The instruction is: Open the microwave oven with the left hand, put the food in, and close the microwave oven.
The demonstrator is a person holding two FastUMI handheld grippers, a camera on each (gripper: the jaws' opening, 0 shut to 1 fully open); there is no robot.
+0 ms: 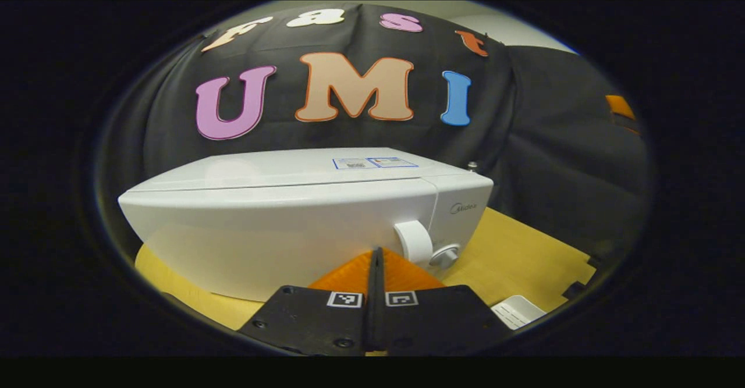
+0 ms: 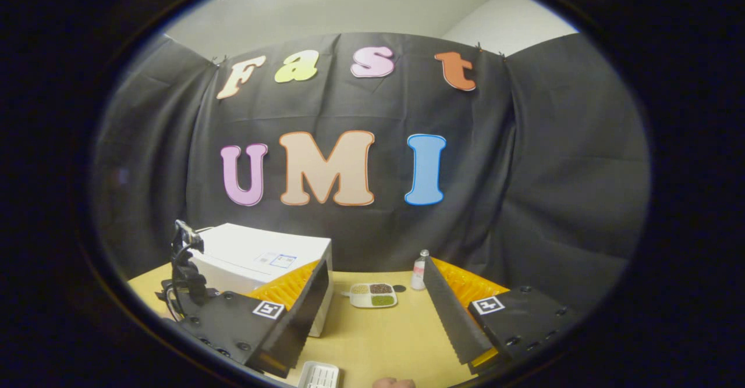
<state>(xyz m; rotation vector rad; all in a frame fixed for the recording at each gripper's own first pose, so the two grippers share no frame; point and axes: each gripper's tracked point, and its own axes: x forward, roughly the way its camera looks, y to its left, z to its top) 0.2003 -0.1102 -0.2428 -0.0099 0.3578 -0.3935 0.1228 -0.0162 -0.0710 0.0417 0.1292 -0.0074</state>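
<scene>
Left tool (image 1: 375, 260): fingers pressed together, nothing between them, aimed at the microwave's front near its handle (image 1: 414, 240).
Right tool (image 2: 372, 295): fingers spread wide, holding nothing, raised over the worktop (image 2: 378, 341).
Microwave oven (image 1: 302, 219): white, door closed, standing on the wooden worktop.
Food: sectioned tray (image 2: 373, 295) of grains lying beside the microwave, a small bottle (image 2: 418, 273) near it.

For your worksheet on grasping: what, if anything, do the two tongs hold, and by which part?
Nothing. The left tongs are shut on nothing, before the microwave; the right tongs are open.
</scene>
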